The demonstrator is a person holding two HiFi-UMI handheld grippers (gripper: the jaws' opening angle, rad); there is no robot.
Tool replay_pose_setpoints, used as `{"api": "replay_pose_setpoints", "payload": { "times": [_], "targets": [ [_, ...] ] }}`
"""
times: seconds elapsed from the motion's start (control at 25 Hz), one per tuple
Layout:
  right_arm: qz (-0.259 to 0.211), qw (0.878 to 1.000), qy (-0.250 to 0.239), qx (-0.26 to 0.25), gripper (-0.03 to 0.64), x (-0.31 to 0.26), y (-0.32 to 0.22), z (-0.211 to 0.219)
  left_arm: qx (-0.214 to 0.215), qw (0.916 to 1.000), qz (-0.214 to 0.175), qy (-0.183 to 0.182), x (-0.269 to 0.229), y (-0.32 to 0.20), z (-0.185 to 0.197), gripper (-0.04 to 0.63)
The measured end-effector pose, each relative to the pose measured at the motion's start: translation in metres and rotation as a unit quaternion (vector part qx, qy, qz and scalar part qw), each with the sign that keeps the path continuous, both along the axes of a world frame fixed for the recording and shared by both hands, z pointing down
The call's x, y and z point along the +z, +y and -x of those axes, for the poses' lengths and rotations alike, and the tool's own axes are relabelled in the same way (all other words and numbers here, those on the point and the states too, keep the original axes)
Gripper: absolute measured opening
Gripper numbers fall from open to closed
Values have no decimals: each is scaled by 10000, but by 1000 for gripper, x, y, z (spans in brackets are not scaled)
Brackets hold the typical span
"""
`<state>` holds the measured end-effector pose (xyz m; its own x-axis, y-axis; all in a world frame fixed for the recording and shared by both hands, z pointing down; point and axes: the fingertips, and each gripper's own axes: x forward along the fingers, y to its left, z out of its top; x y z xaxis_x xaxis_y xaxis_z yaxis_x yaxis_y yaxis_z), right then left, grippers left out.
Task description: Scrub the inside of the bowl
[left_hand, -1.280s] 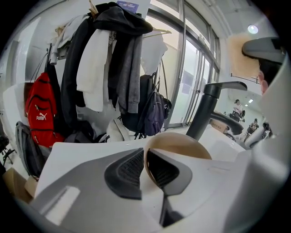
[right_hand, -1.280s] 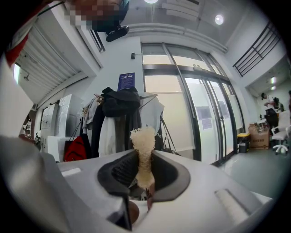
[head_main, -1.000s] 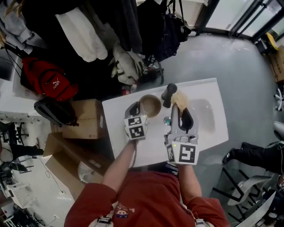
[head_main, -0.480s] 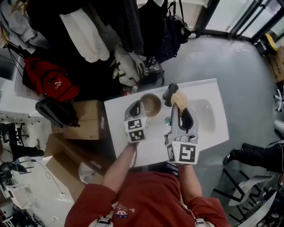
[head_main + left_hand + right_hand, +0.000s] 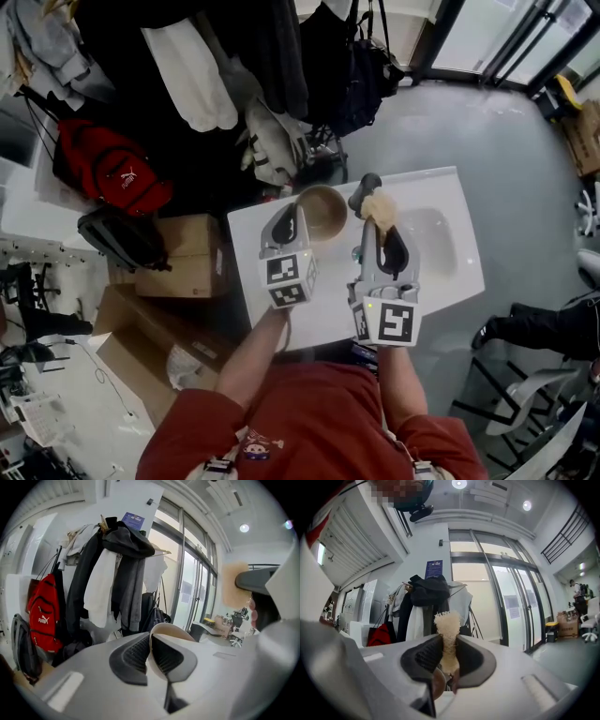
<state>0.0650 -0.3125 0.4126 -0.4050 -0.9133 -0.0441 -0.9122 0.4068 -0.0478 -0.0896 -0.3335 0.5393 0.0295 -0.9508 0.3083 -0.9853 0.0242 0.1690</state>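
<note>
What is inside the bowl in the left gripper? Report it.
The bowl looks empty: only its bare brown inside shows in the head view. The left gripper, shut on the rim, covers the near edge, which goes unseen.

bowl point(image 5: 326, 211) tan | scrubber point(image 5: 380, 208) cream | backpack point(image 5: 111, 171) red | counter point(image 5: 445, 300) white | shirt point(image 5: 309, 422) rust-red

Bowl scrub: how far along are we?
Done: both pickups. The left gripper is shut on the rim of the bowl, and the right gripper is shut on the scrubber. In hand: likely bringing them together; the head view shows them side by side, apart. Left: the scrubber isn't inside the bowl yet, so seemingly all the scrubbing.
</note>
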Motion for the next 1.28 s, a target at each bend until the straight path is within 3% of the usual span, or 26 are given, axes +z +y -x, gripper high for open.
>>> {"api": "replay_pose_setpoints", "payload": {
  "times": [0.52, 1.28],
  "targets": [
    [-300, 9995, 16, 53, 77, -28, 28, 17, 84, 9957, -916, 70, -79, 29, 10, 23],
    [-712, 9975, 0, -16, 77, -69, 70, 48, 215, 9801, -1967, 170, -167, 71, 15, 22]
  ]
}}
